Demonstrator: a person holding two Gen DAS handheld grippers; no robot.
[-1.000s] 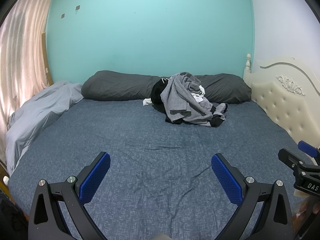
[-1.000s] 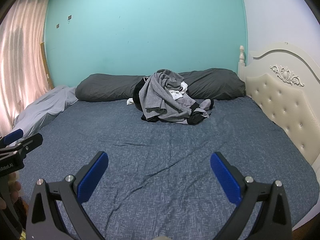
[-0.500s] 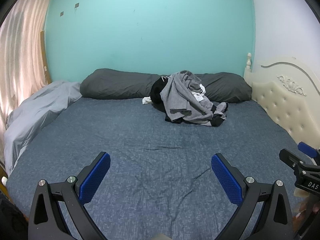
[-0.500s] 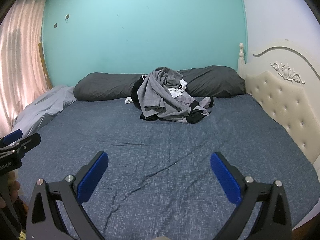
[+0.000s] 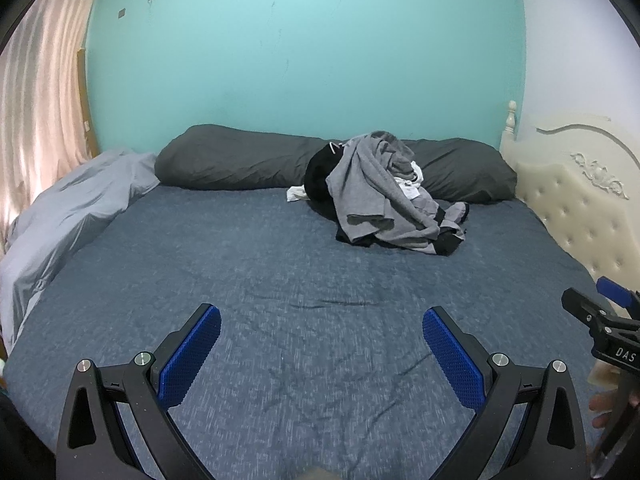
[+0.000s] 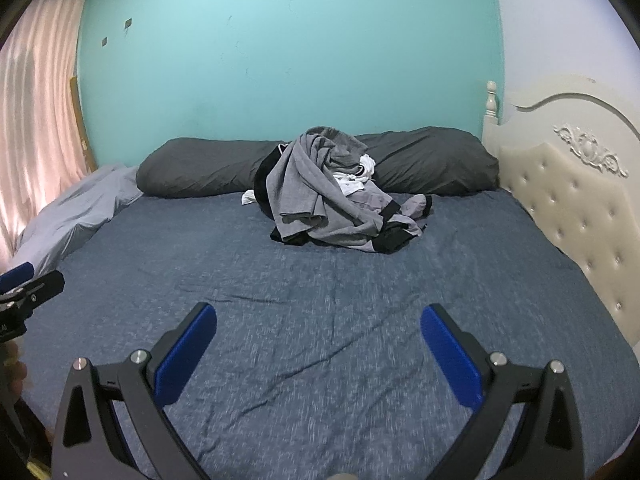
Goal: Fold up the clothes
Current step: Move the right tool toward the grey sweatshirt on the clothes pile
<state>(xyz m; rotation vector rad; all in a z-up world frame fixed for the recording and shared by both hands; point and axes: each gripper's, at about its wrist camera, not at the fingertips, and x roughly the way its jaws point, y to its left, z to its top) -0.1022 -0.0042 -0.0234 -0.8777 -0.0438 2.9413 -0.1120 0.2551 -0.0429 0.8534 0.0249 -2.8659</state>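
Blue-grey mottled fabric covers the bed (image 5: 280, 280), creased in a few shallow lines across its middle. At the far side, against a long dark grey pillow (image 5: 240, 164) that runs along the turquoise wall (image 5: 304, 48), lies the pile of clothes (image 5: 384, 196): a grey garment draped over the top, black pieces showing beneath and at the left, and a bit of white poking out near the crest and at the left foot of the heap. The pile leans on the pillow and spills forward onto the sheet, unfolded and untouched by either tool.

The left gripper (image 5: 320, 356) hovers low over the near part of the bed, its blue-padded fingers (image 5: 192, 356) spread wide apart with nothing between them. The right gripper (image 6: 318, 354) hovers likewise, its fingers (image 6: 450, 356) also spread wide and empty. Both are well apart from the clothes. Each tool shows at the edge of the other's view, and fingertips of a person's hand (image 5: 604, 410) appear beside the right one.

A crumpled pale grey duvet (image 5: 68, 216) is bunched along the left side of the bed, next to a pink curtain (image 5: 36, 120). A cream tufted headboard (image 6: 568, 216) with carved trim stands on the right
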